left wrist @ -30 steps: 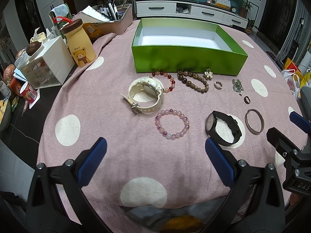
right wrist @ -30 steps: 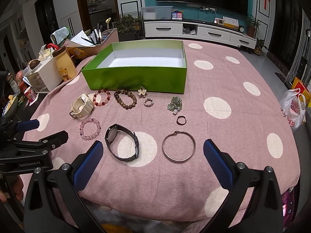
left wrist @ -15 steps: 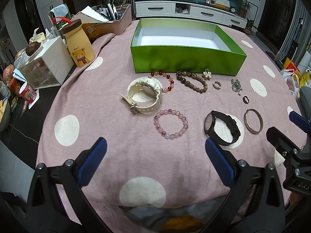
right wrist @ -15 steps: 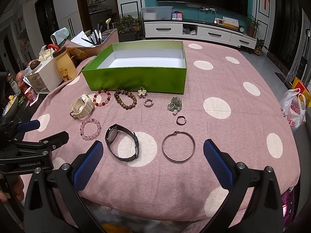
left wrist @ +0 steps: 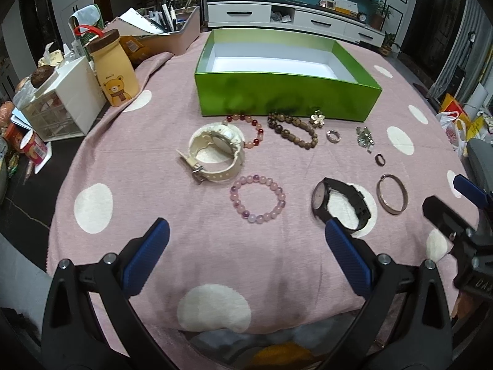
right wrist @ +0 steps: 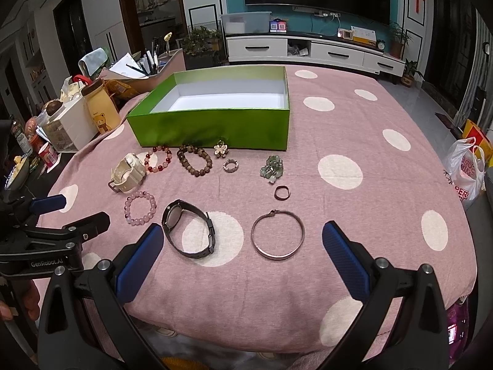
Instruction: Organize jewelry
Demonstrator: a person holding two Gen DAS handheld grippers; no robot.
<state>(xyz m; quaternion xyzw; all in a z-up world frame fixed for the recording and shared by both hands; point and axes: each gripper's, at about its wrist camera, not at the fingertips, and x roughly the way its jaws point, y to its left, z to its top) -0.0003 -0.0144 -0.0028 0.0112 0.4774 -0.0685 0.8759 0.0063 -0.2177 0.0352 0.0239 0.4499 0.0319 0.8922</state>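
Just ahead of right tool (right wrist: 242, 248), spread wide and empty: bangle (right wrist: 277, 234) flat on desk (right wrist: 385, 185), inside its span. Left tool (left wrist: 246, 246), also wide and empty, sits nearer pink bracelet (left wrist: 257, 199). Green box (right wrist: 215, 126) beyond both.

Your left gripper (left wrist: 246, 246) is matte black plastic: two broad arms, each ending in a ribbed blue pad (left wrist: 144, 256), with silver screws at the joints. Your right gripper (right wrist: 243, 256) is built the same. At nine o'clock in its view, white "GenRobot.AI" lettering marks the left unit, with bare fingers (right wrist: 29, 302) below.
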